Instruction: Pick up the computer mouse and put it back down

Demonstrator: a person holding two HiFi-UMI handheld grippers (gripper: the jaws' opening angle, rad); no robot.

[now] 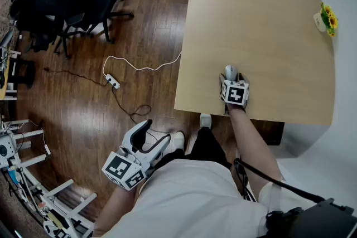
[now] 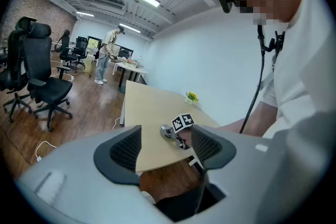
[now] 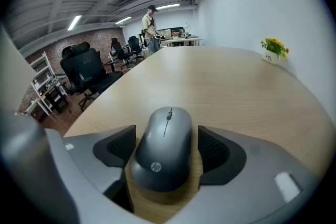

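Brown wooden floor goes all round the big light wooden table. Black office chairs stand far off the table's left side. Off the table's near edge, the left gripper hangs over the floor with its jaws wide, holding nothing. On the table, close to that near edge, the right gripper has its jaws apart, one on each side of the grey rounded plastic computer mouse. The mouse lies flat on the table. A small white pot of yellow flowers sits by the table's far right side. I think a crooked squeeze could make the smooth mouse pop out, or push it off the near edge.
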